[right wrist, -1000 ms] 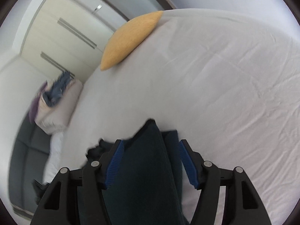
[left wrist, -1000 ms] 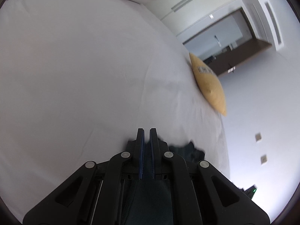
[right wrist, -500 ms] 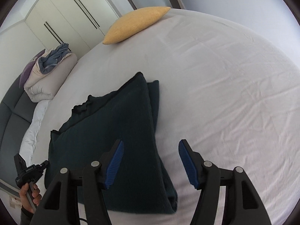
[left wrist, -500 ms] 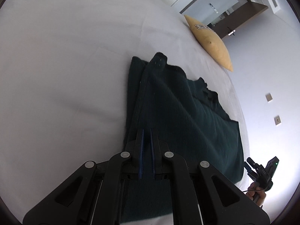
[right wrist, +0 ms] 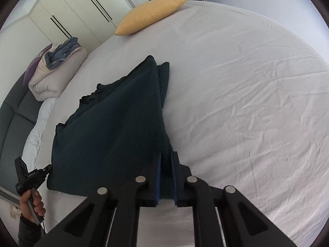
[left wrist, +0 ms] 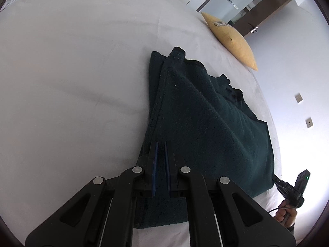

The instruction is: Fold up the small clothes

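A dark green knit garment (left wrist: 205, 113) (right wrist: 115, 123) lies folded on the white bed sheet (left wrist: 72, 82) (right wrist: 246, 103), its far corner peaked up. My left gripper (left wrist: 161, 144) is shut on the garment's near left edge, with cloth between the blue pads. My right gripper (right wrist: 166, 154) has its jaws closing on the near right corner; cloth fills the narrow gap between the pads. Each wrist view shows the other gripper small at the opposite near corner, held by a hand (left wrist: 285, 216) (right wrist: 30, 203).
A yellow pillow (left wrist: 232, 41) (right wrist: 150, 14) lies at the bed's far edge. A rolled duvet (right wrist: 55, 72) sits by the grey headboard (right wrist: 14, 113), with wardrobe doors (right wrist: 82, 10) behind. White sheet stretches wide on both sides of the garment.
The garment, close under both cameras a second ago, now lies stretched out on the bed. The right jaws went from wide apart to closed on its corner.
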Demonstrator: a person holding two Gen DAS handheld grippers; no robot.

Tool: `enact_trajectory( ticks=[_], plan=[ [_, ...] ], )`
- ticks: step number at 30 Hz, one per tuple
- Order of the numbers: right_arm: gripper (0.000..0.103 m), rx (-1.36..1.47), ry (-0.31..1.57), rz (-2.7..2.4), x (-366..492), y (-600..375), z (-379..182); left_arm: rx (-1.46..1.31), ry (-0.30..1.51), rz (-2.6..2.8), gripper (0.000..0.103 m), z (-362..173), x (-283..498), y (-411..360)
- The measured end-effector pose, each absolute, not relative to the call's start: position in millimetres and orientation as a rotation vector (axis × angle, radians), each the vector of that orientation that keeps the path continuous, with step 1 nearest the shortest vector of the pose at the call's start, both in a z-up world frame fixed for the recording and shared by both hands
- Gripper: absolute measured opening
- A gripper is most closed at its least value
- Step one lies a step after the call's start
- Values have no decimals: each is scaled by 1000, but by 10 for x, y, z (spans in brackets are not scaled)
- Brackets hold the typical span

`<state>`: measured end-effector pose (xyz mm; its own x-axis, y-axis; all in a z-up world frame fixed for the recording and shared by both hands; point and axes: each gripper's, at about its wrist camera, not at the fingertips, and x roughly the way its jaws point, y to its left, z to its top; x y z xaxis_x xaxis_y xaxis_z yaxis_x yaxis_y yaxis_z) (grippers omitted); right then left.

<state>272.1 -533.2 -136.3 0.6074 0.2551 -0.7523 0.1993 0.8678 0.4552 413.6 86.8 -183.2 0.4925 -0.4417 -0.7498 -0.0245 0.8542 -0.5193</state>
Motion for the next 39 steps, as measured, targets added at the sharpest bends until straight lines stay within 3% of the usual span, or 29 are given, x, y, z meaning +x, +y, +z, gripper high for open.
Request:
enact_trajectory(
  ticks=[12,14,16,17,22,27,31,32,34,36,39],
  plan=[
    [7,680,936,27,2517,-5496,-1613,-512,1027,-249,6,-1918,4111,940],
    [13,705,930,33,2534,-5528,-1617,-501,1025,-226,6,-1836,4101,957],
    [32,696,915,25,2526,-5550,-1539,-427,966,-131,6,-1601,4062,984],
    [35,657,900,-9,2512,-5549,-1466,-418,930,-126,6,-1487,4061,986],
    [37,591,825,-58,2624,-5453,-1151,-321,863,-246,6,-1110,4406,605],
    [37,559,836,109,3063,-4958,-1075,-299,950,-265,6,-1484,4901,311],
    [37,520,887,151,3418,-4726,-1236,-278,959,-205,6,-1857,4788,430],
    [34,522,902,141,3460,-4731,-1298,-297,954,-196,5,-1882,4741,507],
    [14,546,903,111,3503,-4829,-1412,-315,941,-188,5,-1910,4644,648],
    [1,586,891,107,3505,-4945,-1469,-312,935,-178,6,-1932,4565,741],
    [0,637,875,91,3459,-5090,-1511,-342,942,-135,6,-1910,4481,879]
  ],
)
